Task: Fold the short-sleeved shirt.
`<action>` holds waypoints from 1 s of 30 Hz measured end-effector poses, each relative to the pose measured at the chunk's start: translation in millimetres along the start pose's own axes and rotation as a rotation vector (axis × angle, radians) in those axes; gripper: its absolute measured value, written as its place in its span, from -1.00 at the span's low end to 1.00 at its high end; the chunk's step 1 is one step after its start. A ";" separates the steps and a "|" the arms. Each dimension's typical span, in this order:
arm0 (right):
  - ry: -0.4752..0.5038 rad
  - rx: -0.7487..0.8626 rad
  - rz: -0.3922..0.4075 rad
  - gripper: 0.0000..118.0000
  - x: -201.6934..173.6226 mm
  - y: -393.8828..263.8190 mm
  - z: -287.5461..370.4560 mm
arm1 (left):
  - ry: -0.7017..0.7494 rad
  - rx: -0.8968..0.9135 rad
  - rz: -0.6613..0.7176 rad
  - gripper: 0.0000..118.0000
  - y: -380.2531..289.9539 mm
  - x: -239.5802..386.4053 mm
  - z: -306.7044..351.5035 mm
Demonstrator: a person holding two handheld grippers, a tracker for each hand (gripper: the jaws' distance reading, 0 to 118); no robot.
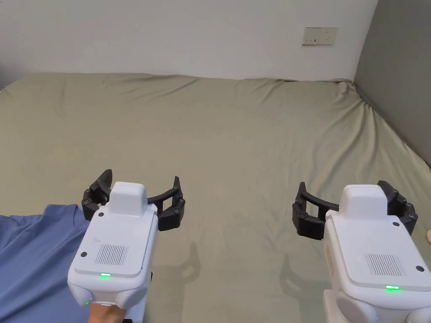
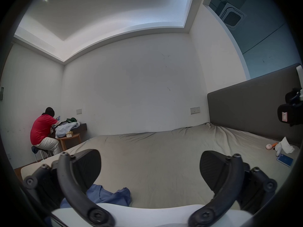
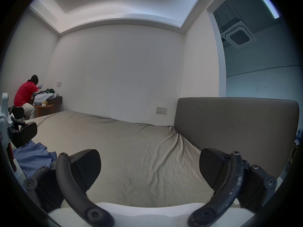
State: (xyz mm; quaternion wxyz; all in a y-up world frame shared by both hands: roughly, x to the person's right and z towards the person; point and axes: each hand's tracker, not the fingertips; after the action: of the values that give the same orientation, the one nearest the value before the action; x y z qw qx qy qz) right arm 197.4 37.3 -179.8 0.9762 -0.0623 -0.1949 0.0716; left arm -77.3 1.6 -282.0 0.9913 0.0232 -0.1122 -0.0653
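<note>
While both grippers hover over the bed, the left gripper has its jaws spread wide apart and holds nothing; the right gripper is likewise spread and empty. The blue short-sleeved shirt lies crumpled on the sheet to the left of and below the left gripper, its near edge passing under the gripper's left jaw; whether they touch cannot be told. Bare olive sheet lies between and ahead of the two grippers. In the left gripper view, small items lie well off to the right near the headboard: a white tissue, a blue card-like object and a small pale toy. Beyond the bed's far left corner a person in a red top sits at a round wooden desk heaped with clothes. A wall socket sits on the white wall ahead of the grippers.
</note>
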 end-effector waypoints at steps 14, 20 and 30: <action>0.087 -0.011 -0.016 -0.98 -24.5 10.9 -10.2 | 0.060 -0.043 0.075 -1.00 2.9 -38.8 4.5; 0.256 0.025 -0.020 -0.98 -90.1 24.7 -26.4 | 0.235 -0.066 0.050 -1.00 -1.1 -105.4 24.0; 0.555 0.098 -0.042 -0.98 -217.1 48.7 -19.5 | 0.535 -0.113 0.020 -1.00 -8.5 -221.2 92.6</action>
State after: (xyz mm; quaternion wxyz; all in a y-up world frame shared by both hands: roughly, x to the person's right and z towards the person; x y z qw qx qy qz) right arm 1.0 47.7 -285.7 0.9954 -0.0283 0.0822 0.0412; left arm -312.9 20.1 -240.9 0.9859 -0.0167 0.1575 -0.0531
